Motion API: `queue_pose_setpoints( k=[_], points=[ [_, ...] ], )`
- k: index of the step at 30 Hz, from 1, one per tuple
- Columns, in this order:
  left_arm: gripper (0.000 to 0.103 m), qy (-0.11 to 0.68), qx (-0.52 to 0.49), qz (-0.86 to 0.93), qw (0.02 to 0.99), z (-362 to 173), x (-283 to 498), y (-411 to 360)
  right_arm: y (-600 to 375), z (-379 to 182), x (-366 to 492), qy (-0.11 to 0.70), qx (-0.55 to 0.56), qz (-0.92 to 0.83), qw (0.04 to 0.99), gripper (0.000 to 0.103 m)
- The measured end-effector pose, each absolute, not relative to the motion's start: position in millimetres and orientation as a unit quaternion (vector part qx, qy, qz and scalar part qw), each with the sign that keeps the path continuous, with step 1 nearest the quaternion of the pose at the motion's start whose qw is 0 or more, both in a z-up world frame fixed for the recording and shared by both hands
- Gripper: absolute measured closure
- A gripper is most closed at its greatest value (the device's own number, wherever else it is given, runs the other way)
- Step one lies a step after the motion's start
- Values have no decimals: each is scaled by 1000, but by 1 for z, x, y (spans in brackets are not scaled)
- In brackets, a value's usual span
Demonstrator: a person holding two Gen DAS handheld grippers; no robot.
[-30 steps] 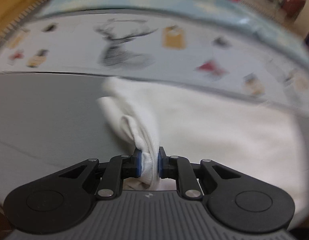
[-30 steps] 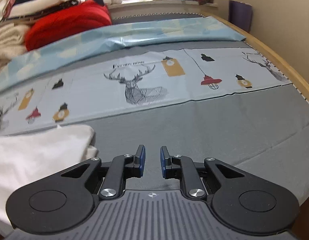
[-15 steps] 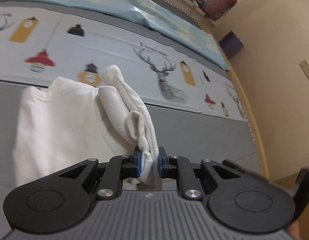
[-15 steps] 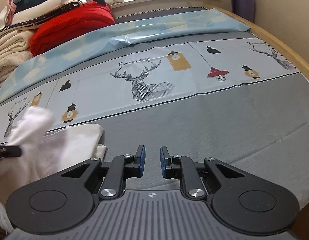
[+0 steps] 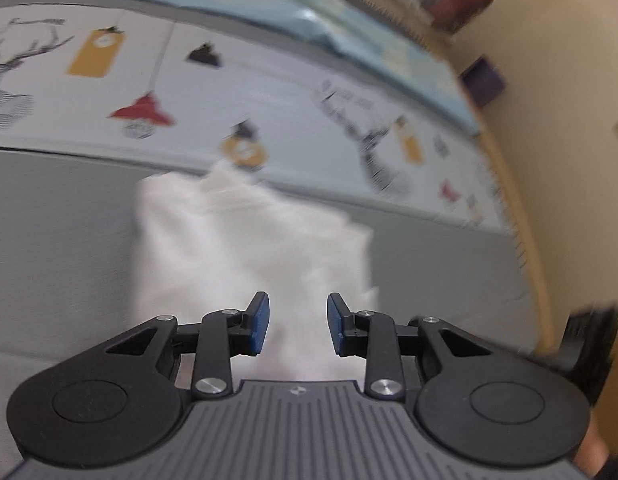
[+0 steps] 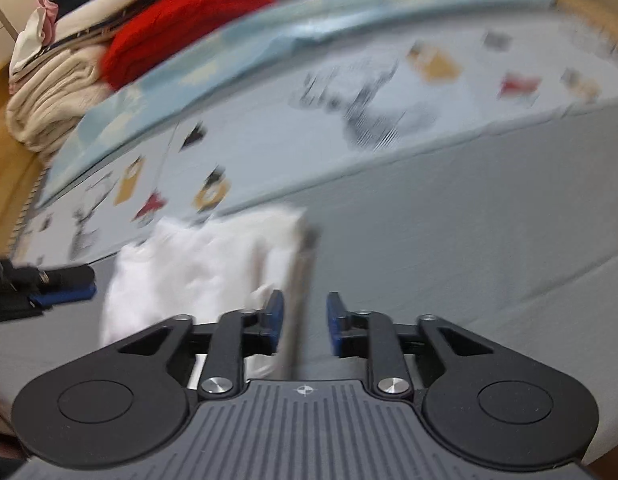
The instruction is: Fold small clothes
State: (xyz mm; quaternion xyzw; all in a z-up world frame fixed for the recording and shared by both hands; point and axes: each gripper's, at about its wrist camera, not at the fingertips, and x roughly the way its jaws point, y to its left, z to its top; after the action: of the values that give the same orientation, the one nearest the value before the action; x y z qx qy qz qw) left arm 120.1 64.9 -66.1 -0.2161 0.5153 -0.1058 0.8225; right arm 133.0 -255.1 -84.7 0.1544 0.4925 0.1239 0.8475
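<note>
Two claws, left (image 5: pixel 297 330) and right (image 6: pixel 305 328), freshly parted, empty, above one white garment (image 5: pixel 245 248).

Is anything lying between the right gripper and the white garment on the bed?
Nothing visible does. The right gripper hangs open right over the white garment's right edge, with only grey bedding around it. The left gripper, its jaws just opened and gripping nothing, hovers over the same cloth.

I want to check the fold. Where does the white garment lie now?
In both wrist views the white garment lies on the grey part of the bed cover, just below the printed deer strip, ahead of the open left gripper.
</note>
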Motion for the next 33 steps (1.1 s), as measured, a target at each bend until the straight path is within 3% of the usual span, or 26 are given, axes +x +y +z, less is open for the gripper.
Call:
queue_pose_setpoints(
  k=[9,16,20,22,24,26,31,33],
  points=[
    [69,546,-135,-127,817,-74,83,102,-186,-114,145,558,145,143,805,62],
    [69,539,-118,-185,813,-78,77,80,-210,-90,146,506,183,104,836,62],
    [69,558,-107,-230,790,-109,73,55,-229,-87,146,492,195,88,844,62],
    [70,587,-75,-229,773,-135,72,42,-236,-87,147,483,210,93,845,67],
    [70,604,-53,-233,760,-151,73,34,-240,-86,150,470,219,105,848,85],
    [70,600,-68,-240,760,-150,78,39,-237,-89,155,467,227,113,847,89],
    [70,553,-165,-224,785,-129,92,81,-226,-103,175,475,230,121,841,85],
    [71,550,-174,-213,788,-127,95,93,-221,-113,182,483,227,125,836,74]
  ],
)
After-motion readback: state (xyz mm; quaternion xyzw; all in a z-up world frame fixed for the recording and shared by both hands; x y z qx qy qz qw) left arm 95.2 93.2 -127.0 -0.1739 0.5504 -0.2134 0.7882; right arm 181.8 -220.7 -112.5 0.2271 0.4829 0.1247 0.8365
